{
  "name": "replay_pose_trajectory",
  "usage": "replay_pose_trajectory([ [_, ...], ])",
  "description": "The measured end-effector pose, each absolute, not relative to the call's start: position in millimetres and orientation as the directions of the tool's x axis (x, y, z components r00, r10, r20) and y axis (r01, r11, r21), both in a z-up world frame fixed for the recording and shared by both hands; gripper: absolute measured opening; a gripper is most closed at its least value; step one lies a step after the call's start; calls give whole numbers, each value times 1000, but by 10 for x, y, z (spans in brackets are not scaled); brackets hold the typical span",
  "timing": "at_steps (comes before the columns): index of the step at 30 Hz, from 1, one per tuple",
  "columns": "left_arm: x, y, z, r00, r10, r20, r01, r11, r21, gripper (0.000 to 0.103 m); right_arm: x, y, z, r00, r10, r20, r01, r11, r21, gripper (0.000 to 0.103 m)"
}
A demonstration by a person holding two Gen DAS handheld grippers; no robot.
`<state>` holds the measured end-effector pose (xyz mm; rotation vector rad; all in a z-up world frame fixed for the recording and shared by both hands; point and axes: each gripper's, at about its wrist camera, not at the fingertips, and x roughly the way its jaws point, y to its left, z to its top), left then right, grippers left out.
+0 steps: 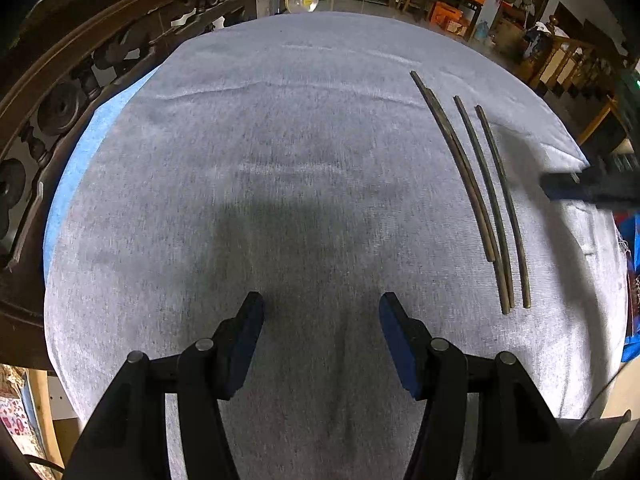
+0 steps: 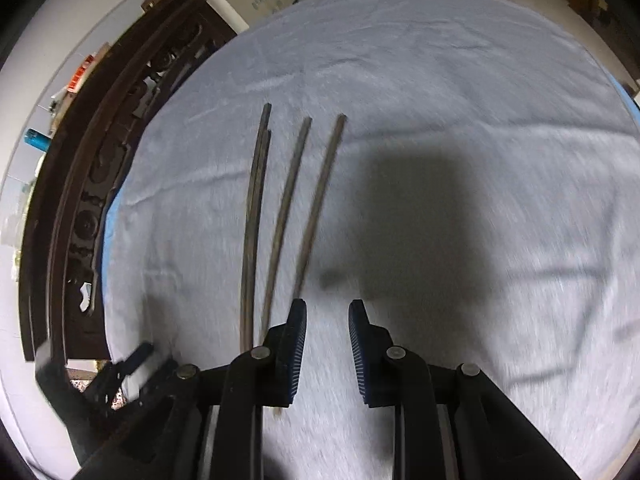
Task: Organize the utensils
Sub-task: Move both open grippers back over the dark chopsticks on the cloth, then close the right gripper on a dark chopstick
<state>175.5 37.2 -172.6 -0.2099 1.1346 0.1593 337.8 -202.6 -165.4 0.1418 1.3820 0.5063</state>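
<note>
four dark chopsticks (image 1: 486,200) lay on the grey cloth (image 1: 280,160) that covered the table, all running roughly the same way, away from the cameras. in the left wrist view they sat well off to the right of the left gripper (image 1: 322,312). two of them lay touching along most of their length, one reaching a little farther at the far end; the third lay just beside that pair and the fourth just beside the third, each with a narrow strip of cloth between.

the left gripper hung above bare cloth with its jaws standing apart and nothing between them; its shadow fell on the fabric ahead of it. at the right edge of that view a blurred dark piece of the right gripper (image 1: 588,186) showed just beside the outermost stick.

in the right wrist view the right gripper (image 2: 327,314) had its jaws only narrowly parted, with plain cloth showing in the gap and nothing held. the chopsticks (image 2: 288,200) lay ahead and to its left, the near end of the rightmost one close to the tip of the left finger (image 2: 294,344); the picture was smeared, so touching could not be told. a dark carved wooden frame (image 1: 60,92) stood along the left side of the table.
</note>
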Motion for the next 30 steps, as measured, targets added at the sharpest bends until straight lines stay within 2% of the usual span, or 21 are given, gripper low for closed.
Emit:
replay_pose_trajectory([
  [9,1763,395,-1714,407,27,-913,-225,972,-71,60,3740,-1597,-1808,88,308,-947,-281,920,273,23],
  [12,1799,405,-1711,403,31,-915,-228,971,-67,60,3748,-1472,-1810,104,257,-961,-311,926,214,18],
  [13,1821,407,-1706,402,32,-915,-228,971,-67,60,3752,-1437,-1813,99,247,-964,-321,925,204,11],
  [14,1842,412,-1708,401,30,-916,-228,971,-67,60,3745,-1410,-1816,96,236,-967,-332,923,193,9],
  [21,2171,333,-1620,385,-6,-923,-168,983,-77,60,3517,-1570,-1825,104,118,-988,-430,901,62,7],
  [30,3097,174,-1628,316,-125,-941,-105,981,-165,60,3328,-2081,-1843,83,193,-978,-371,916,150,7],
])
